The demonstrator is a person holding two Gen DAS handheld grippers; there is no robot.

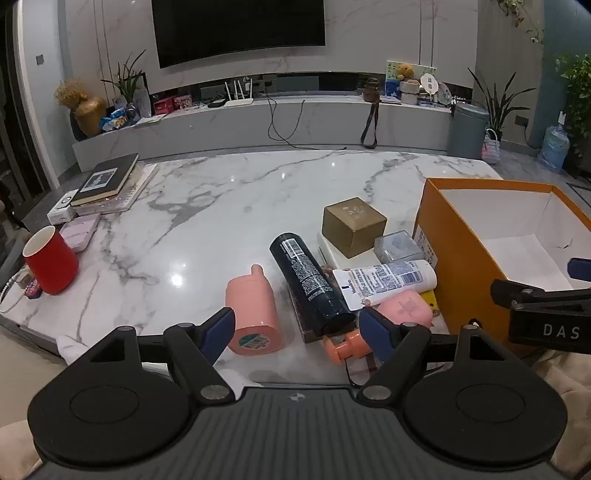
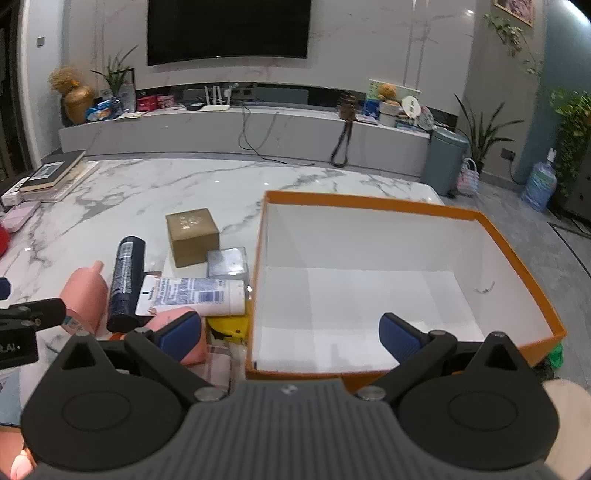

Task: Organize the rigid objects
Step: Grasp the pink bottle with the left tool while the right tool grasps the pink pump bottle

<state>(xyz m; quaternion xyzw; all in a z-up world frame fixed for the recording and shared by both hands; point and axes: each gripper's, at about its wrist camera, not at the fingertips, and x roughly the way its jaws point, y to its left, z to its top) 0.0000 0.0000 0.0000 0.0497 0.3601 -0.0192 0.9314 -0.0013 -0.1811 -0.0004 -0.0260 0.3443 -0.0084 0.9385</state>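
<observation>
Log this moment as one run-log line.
stage: before first pick | left tongs: open, empty | right tongs: open, empty | orange box: empty | black bottle: lying on table

A red cup (image 1: 50, 260) is standing at the marble table's (image 1: 221, 192) left edge near stacked books (image 1: 107, 182), while a dark television (image 1: 238, 27) is hanging above a grey bin (image 1: 467, 131).
</observation>
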